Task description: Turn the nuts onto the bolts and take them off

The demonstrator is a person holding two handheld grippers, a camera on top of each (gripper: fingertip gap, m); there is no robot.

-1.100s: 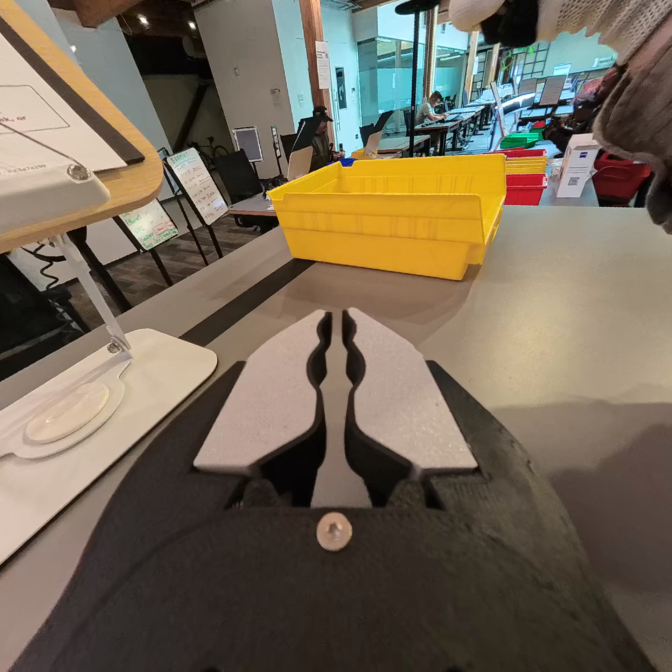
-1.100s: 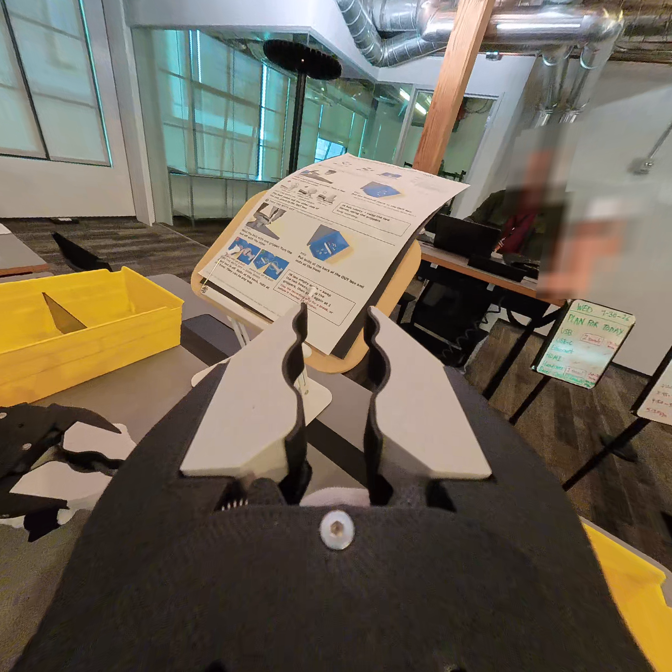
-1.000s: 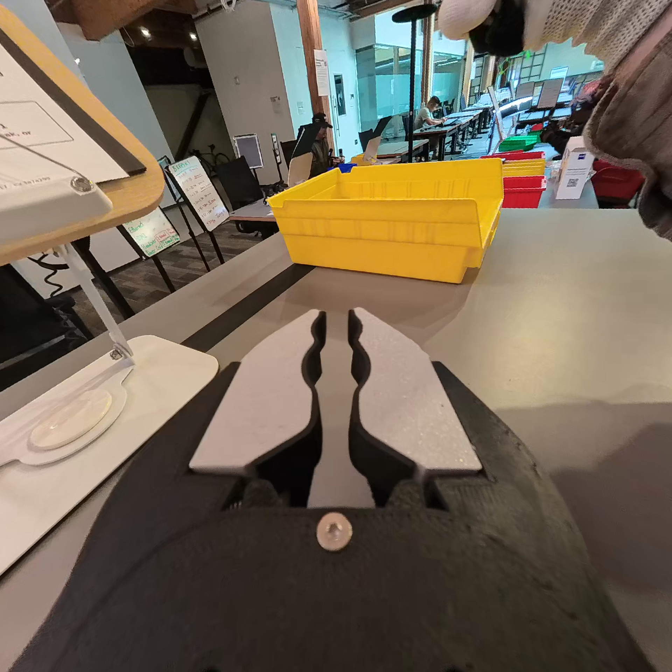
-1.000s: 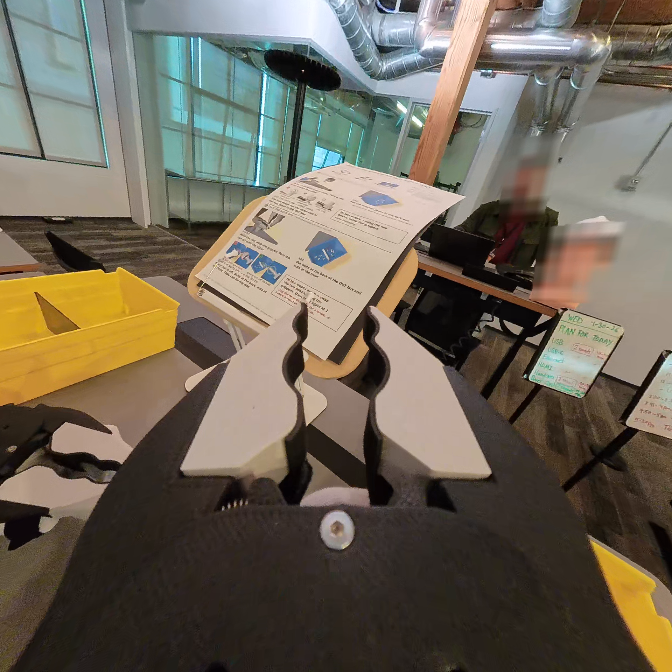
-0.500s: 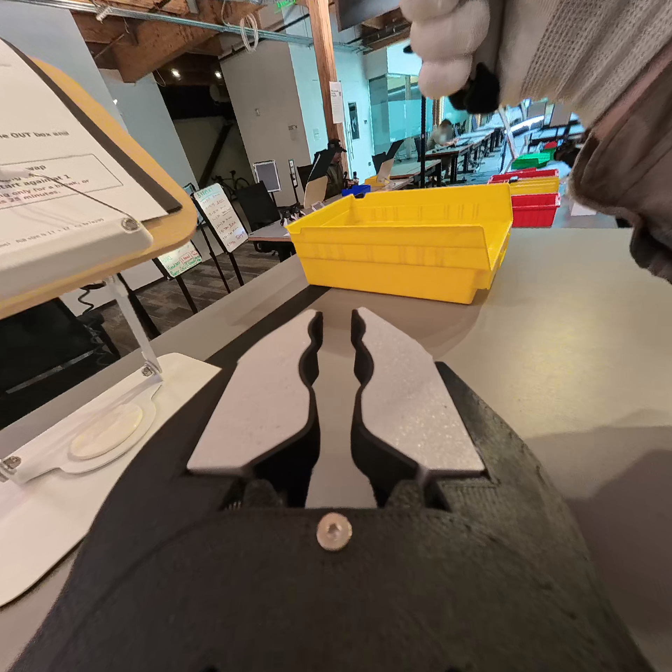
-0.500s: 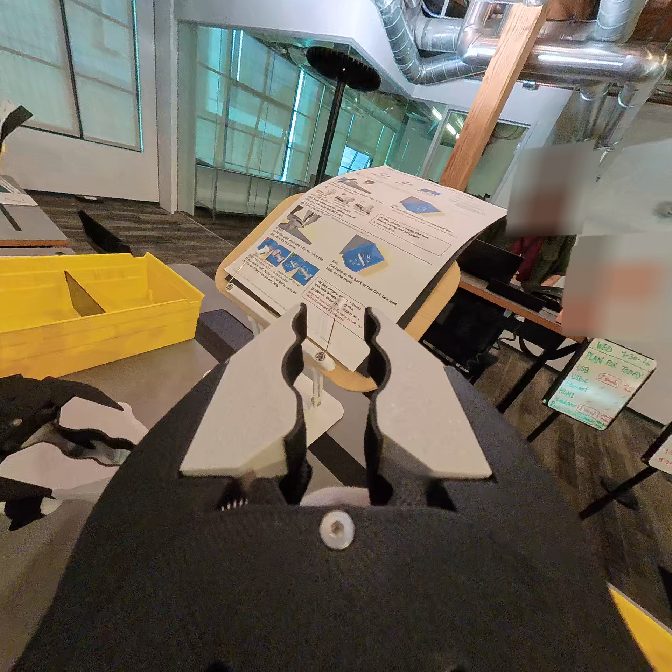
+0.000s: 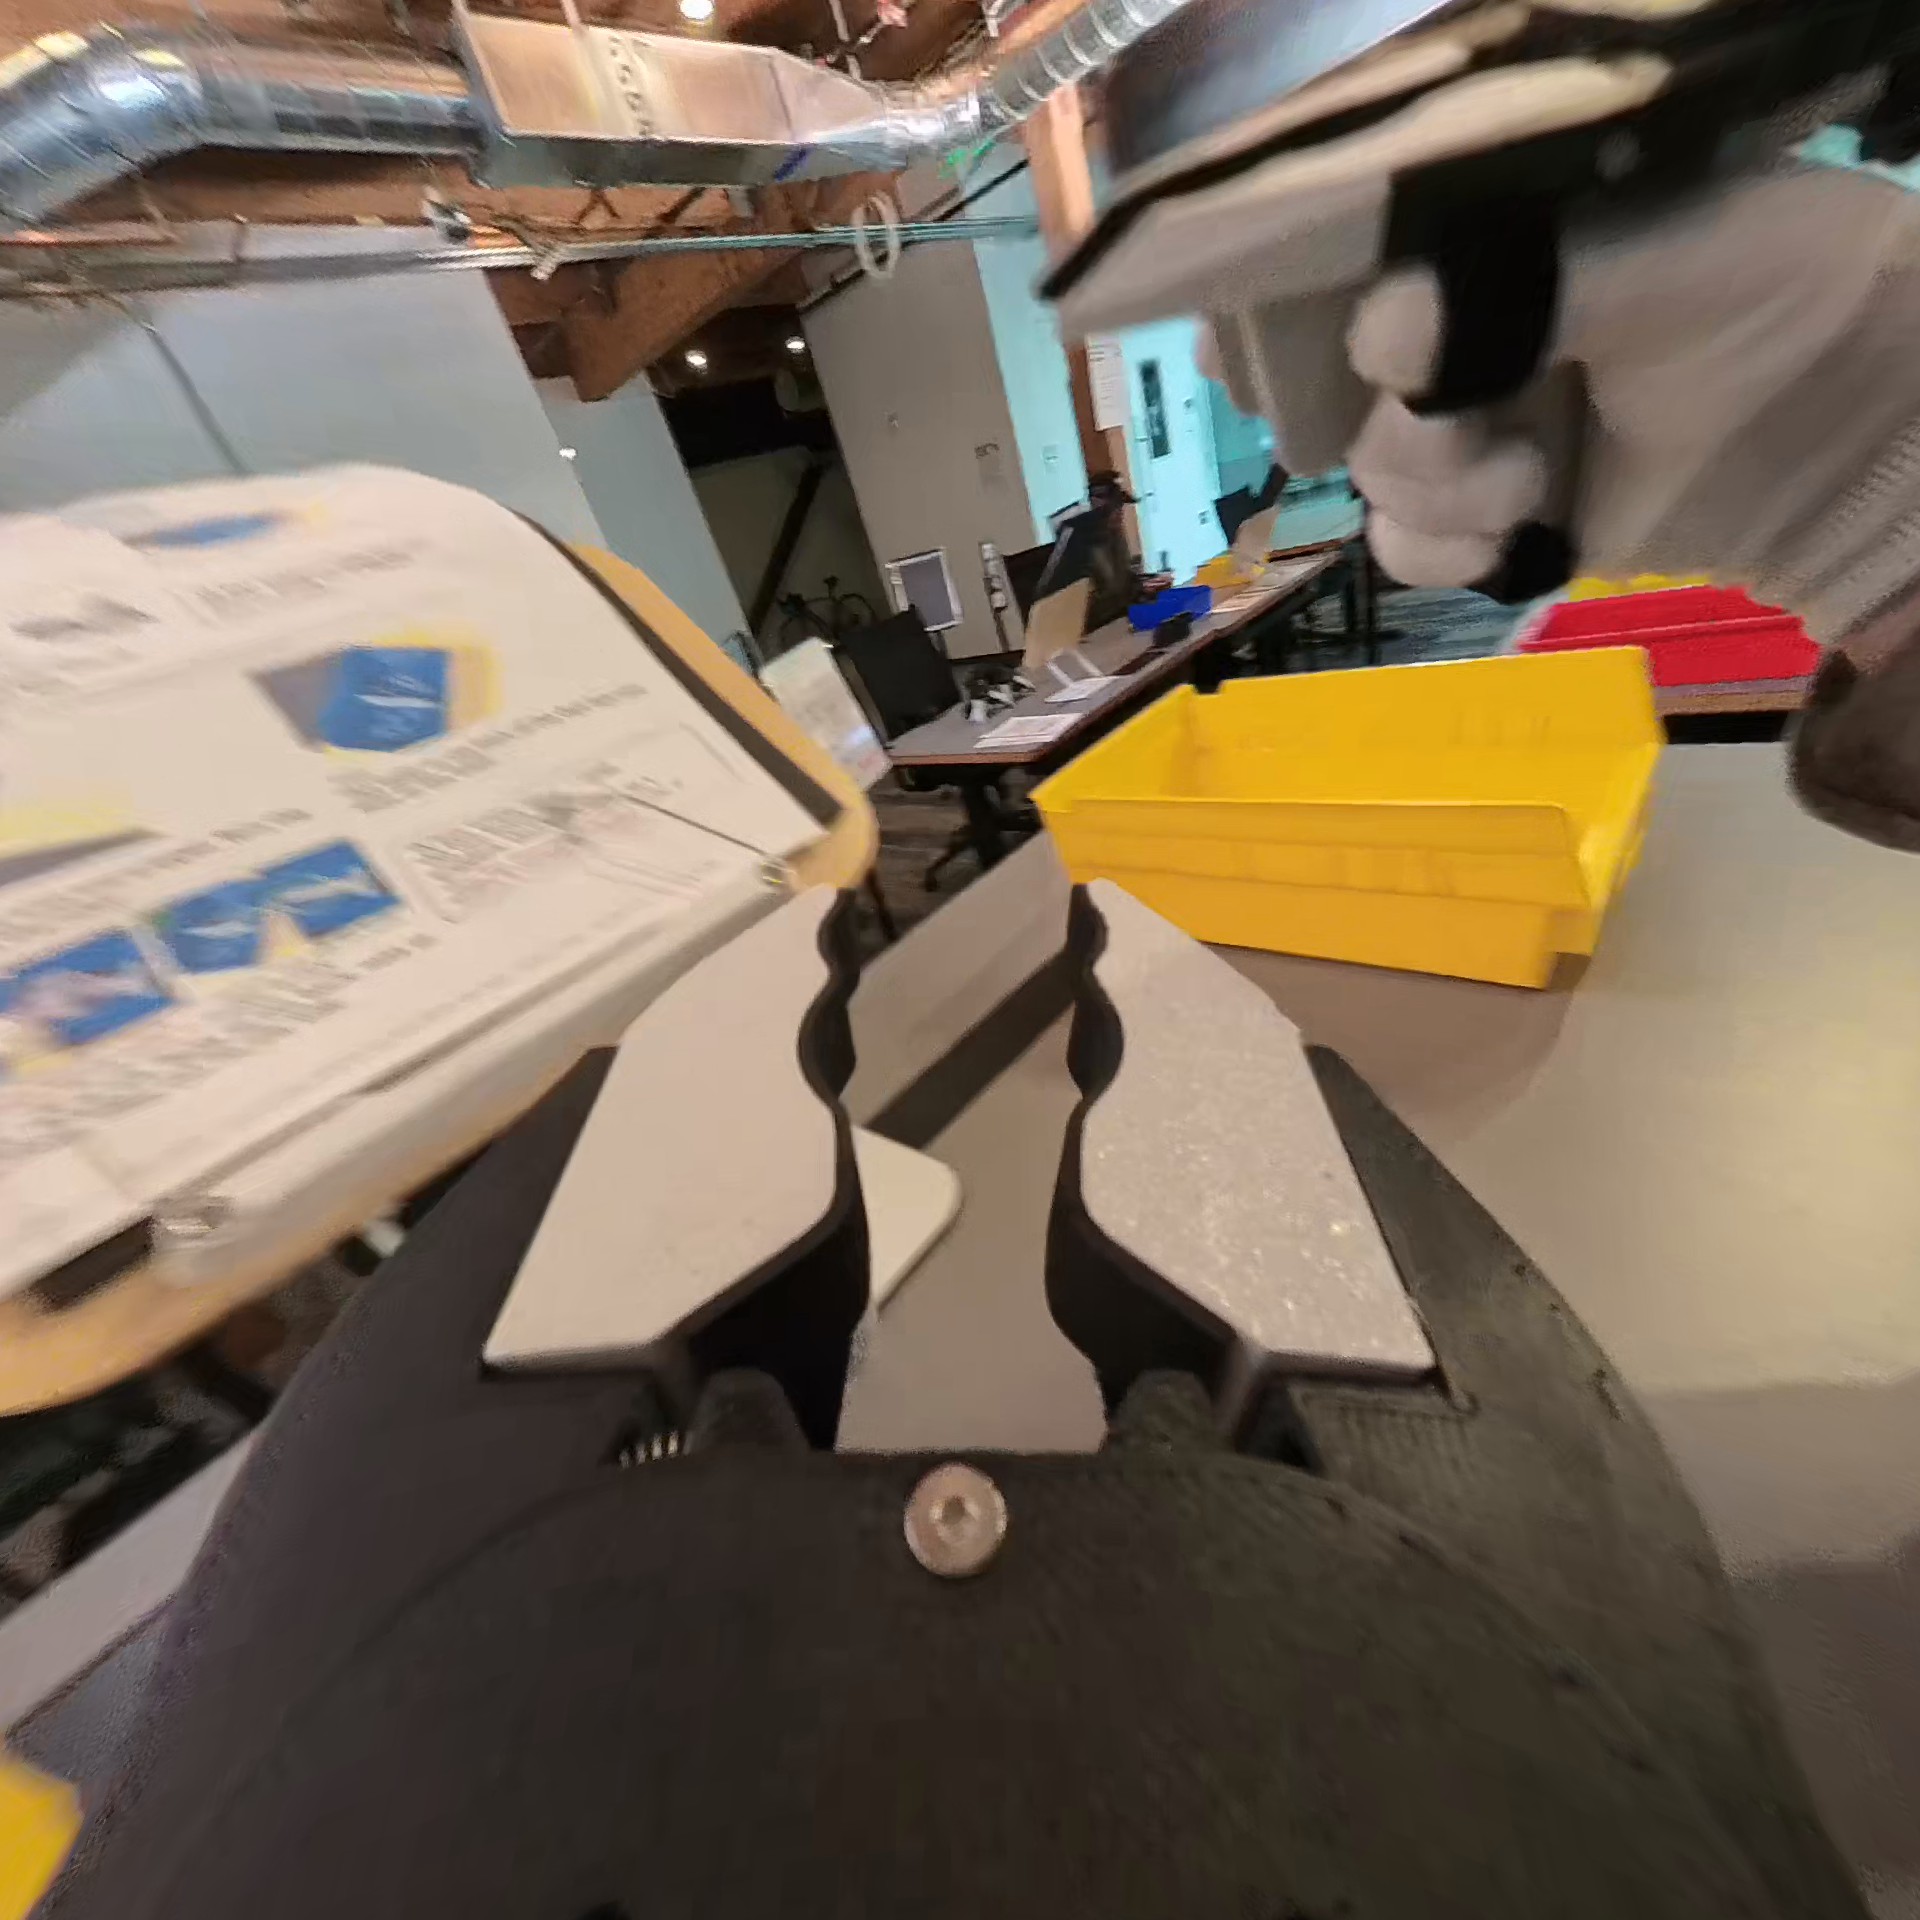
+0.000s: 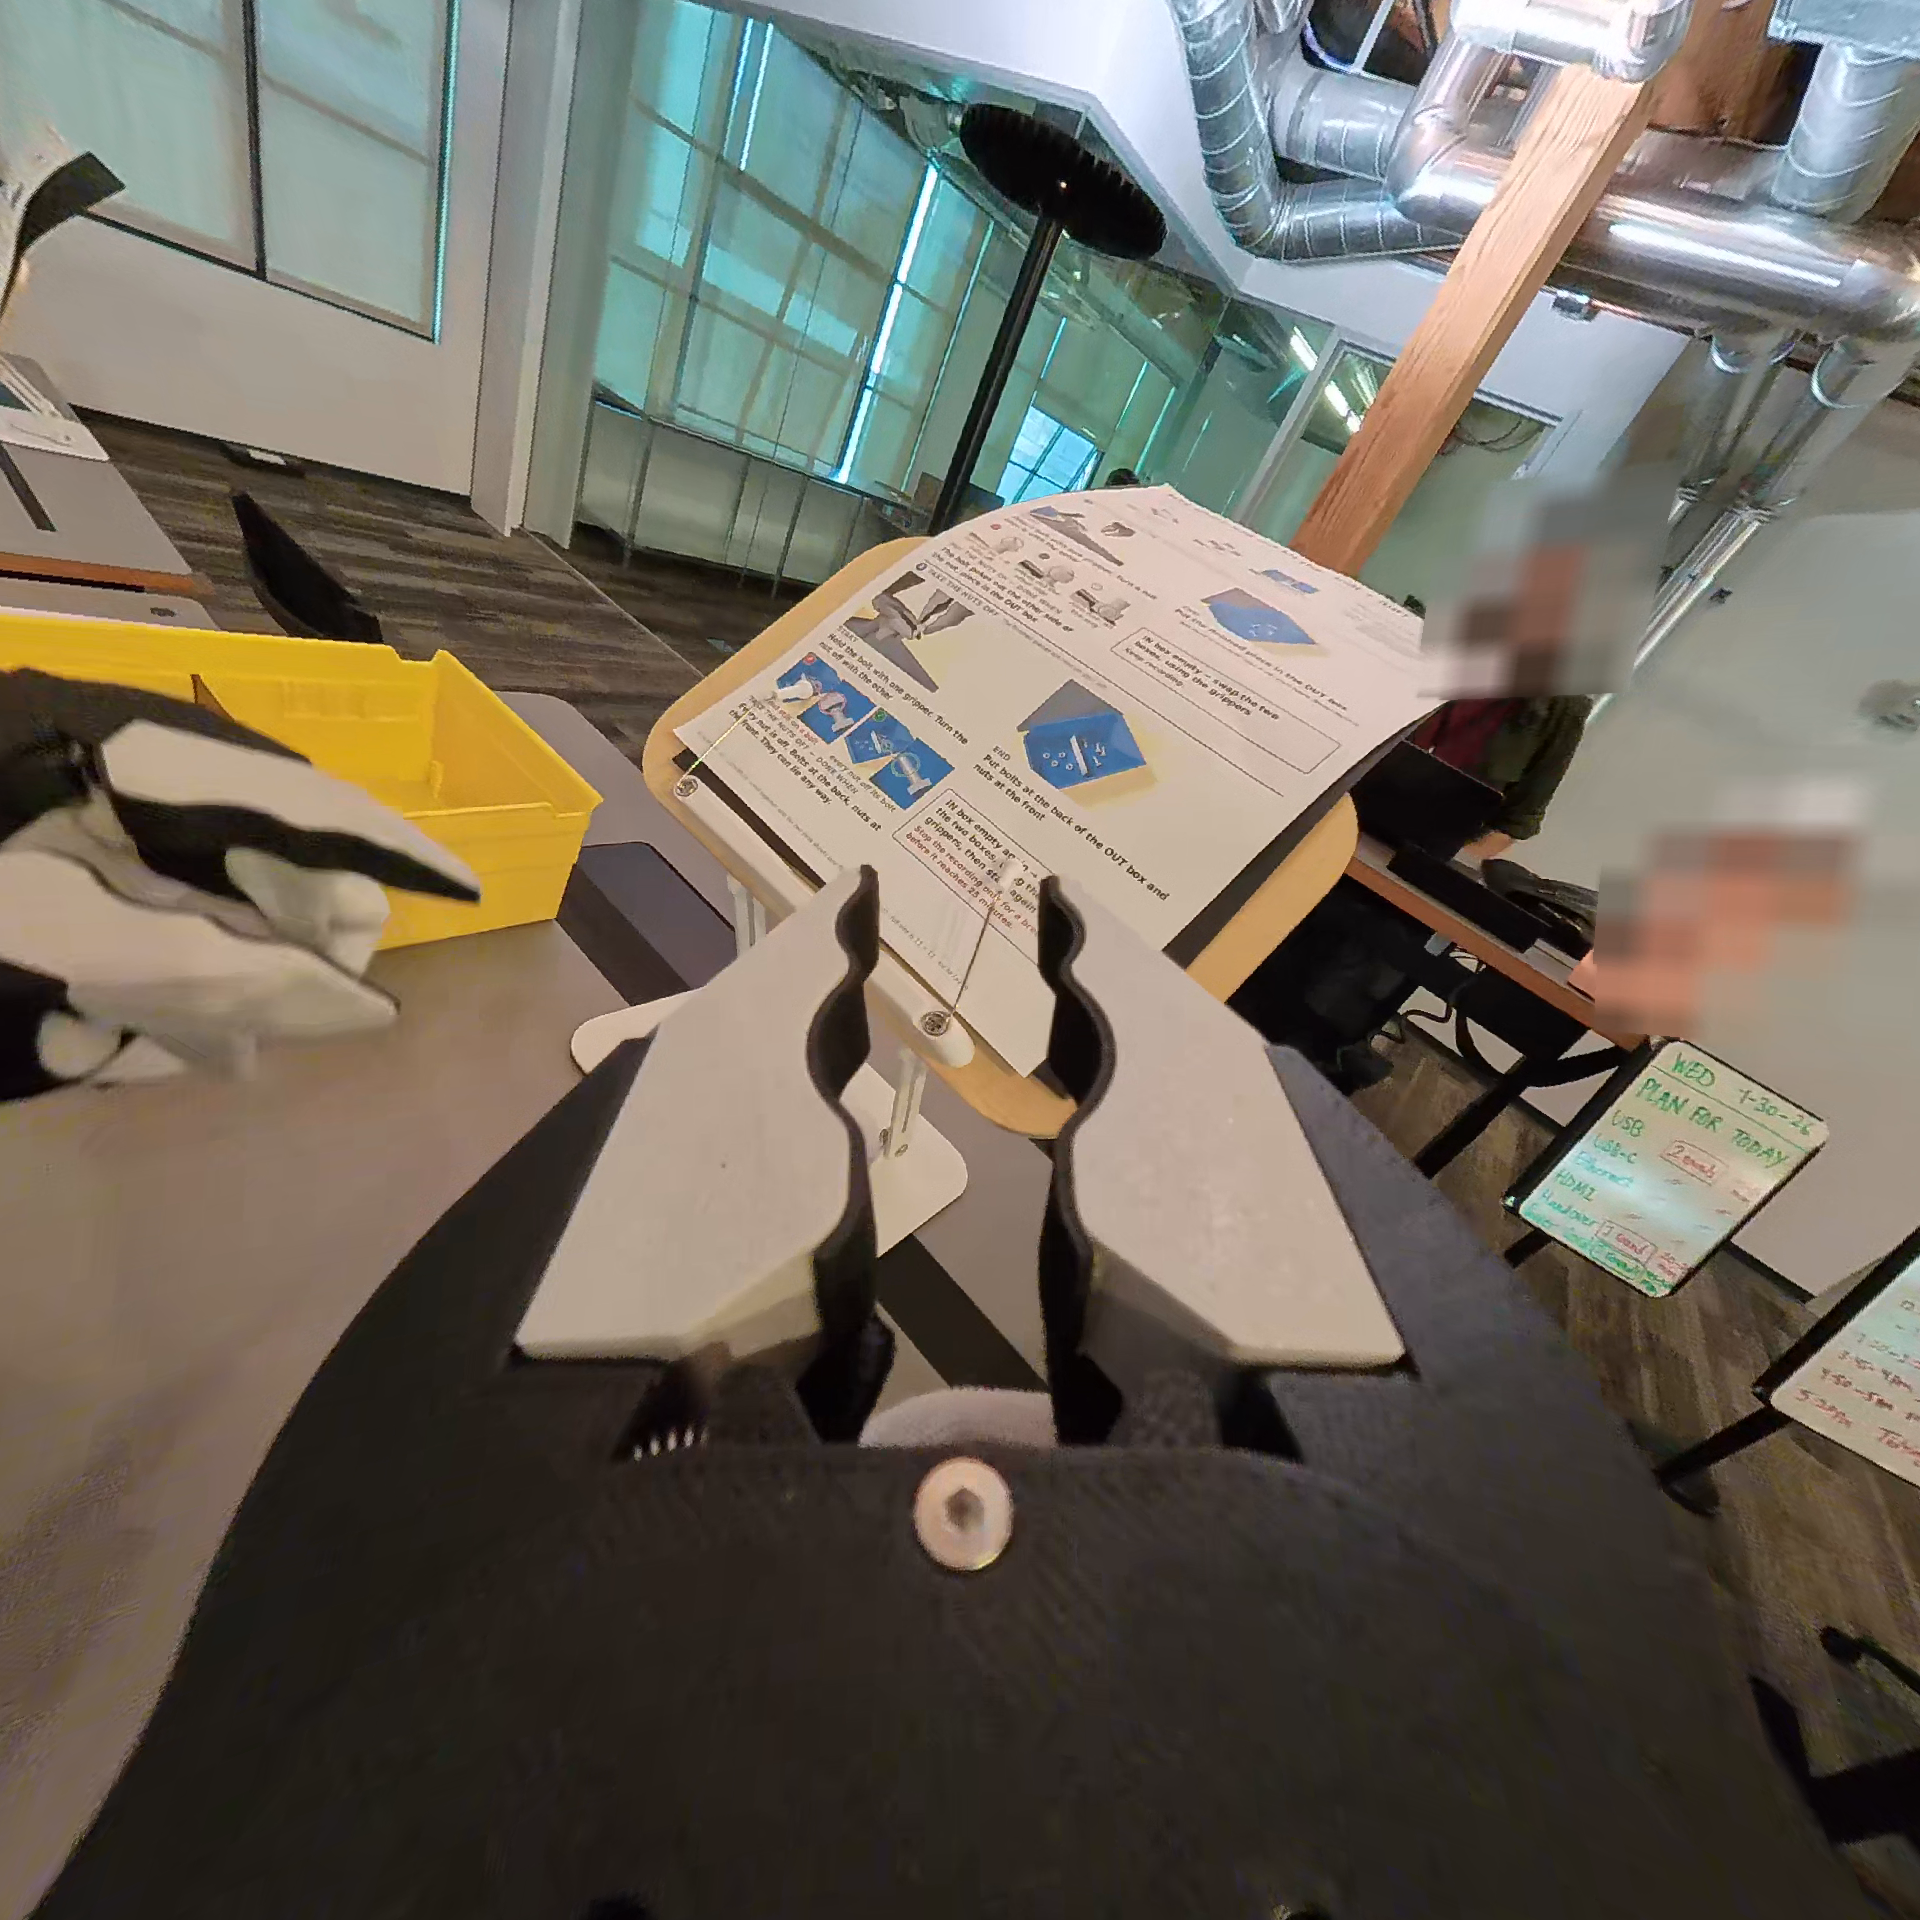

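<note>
no nuts or bolts in hand yet

both tongs are raised above the grey worktop (image 7: 1662, 1195) and neither grips anything. the left tongs (image 7: 951, 935) stand with their jaws apart, only worktop and the white stand base (image 7: 914, 1205) showing through the gap. the right tongs (image 8: 951, 904) are likewise parted and empty, pointing at the instruction sheet (image 8: 1039, 748) on its tilted wooden board.

the task's things, the nuts and bolts, cannot be seen in either view. a yellow bin (image 7: 1371, 810) sits on the worktop ahead of the left tongs; what shows of its inside looks bare, though its front wall hides the floor of it. in the right wrist view the same kind of bin (image 8: 457, 769) shows a divider and no visible parts. a sliver of yellow at the lower left corner of the left wrist view may be another bin, too little of it shows to tell.

a gloved hand (image 7: 1455, 436) holding the other tool fills the upper right of the left wrist view, which is blurred.

judging by this, no threading is under way. everything is left: find a bolt, grip it, fetch a nut, turn it on, then take it off.
</note>
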